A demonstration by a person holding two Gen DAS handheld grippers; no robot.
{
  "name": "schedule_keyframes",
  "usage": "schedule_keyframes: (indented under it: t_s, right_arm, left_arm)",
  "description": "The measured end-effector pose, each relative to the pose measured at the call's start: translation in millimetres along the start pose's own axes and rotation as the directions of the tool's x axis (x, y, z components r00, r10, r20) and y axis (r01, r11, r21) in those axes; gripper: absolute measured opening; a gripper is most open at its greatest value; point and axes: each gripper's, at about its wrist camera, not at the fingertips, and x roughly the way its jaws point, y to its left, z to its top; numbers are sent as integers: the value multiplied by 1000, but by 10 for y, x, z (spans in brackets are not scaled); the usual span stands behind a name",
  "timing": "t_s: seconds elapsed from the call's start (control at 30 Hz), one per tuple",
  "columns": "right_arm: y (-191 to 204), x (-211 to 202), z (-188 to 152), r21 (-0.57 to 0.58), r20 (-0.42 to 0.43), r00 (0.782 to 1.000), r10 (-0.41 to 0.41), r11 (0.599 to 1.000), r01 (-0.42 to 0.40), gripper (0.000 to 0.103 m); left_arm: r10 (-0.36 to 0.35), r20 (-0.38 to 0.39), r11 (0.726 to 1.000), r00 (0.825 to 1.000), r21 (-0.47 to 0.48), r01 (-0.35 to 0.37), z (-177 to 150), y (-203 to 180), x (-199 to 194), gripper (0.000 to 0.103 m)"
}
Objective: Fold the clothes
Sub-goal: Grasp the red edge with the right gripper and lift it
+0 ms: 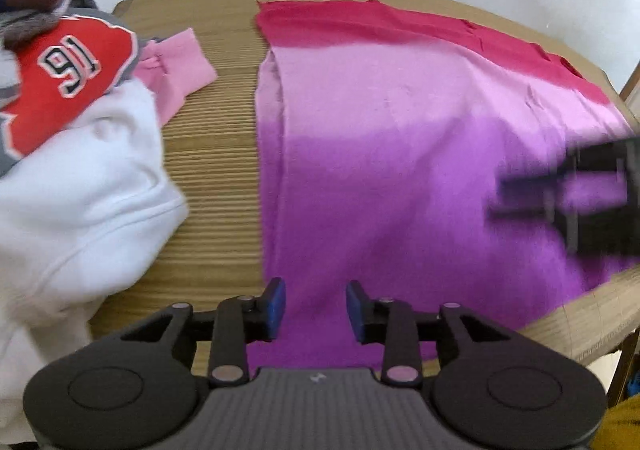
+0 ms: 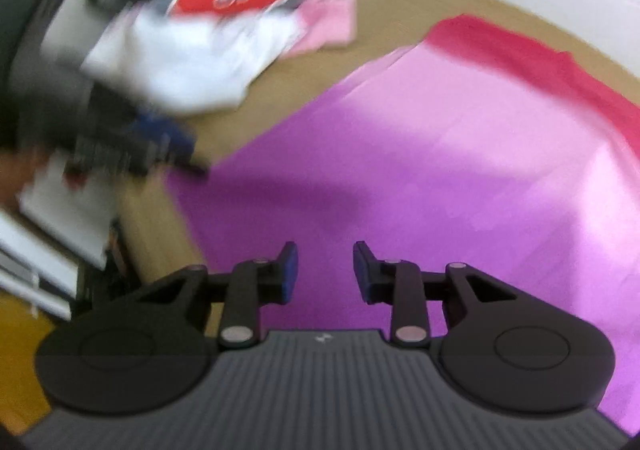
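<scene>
White wall behind, ribbed wooden surface (image 1: 216,153) in front of me, with laundry on it.

The purple-to-pink-to-red cloth (image 1: 400,153) lies spread flat across the right of the surface. My left tool (image 1: 316,308) hangs over its near purple edge, jaws apart, nothing between them. My right tool (image 2: 326,272) sits over the purple part too, jaws apart and empty; in the left view it shows blurred at the right edge. A heap with a white garment (image 1: 80,185), a red numbered jersey (image 1: 68,77) and a pink piece (image 1: 176,69) lies well left of the cloth.
</scene>
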Motion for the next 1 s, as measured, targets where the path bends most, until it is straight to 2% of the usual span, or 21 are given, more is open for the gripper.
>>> schedule_keyframes:
  t_s: [0.13, 0.23, 0.33, 0.43, 0.53, 0.7, 0.9, 1.0]
  right_arm:
    - [-577, 269, 779, 94, 48, 997, -60, 994, 55, 33]
    - [-885, 846, 1486, 105, 54, 996, -69, 992, 63, 33]
    - [-1147, 1494, 2087, 74, 52, 990, -128, 990, 124, 33]
    - [-1470, 2130, 2603, 86, 41, 982, -186, 980, 182, 33]
    - [-1805, 2622, 2948, 139, 26, 977, -212, 968, 207, 33]
    - [-2139, 3161, 3105, 150, -38, 978, -205, 967, 208, 33]
    - [-2304, 3184, 2968, 70, 35, 994, -103, 993, 100, 33]
    - [-2241, 3171, 2918, -68, 68, 993, -101, 992, 106, 29]
  left_arm:
    - [19, -18, 1000, 1000, -22, -20, 2, -142, 163, 36]
    - [61, -51, 995, 997, -71, -65, 58, -176, 283, 36]
    - [76, -53, 988, 996, -127, -83, 210, -113, 326, 38]
    - [123, -38, 979, 992, -159, -128, 392, -58, 411, 39]
    - [152, -20, 967, 988, -201, -153, 498, -5, 525, 39]
    - [204, -13, 956, 979, -215, -202, 590, 20, 680, 40]
    - [215, -9, 953, 976, -218, -212, 660, 36, 748, 45]
    - [219, -12, 953, 976, -212, -216, 682, 35, 771, 46]
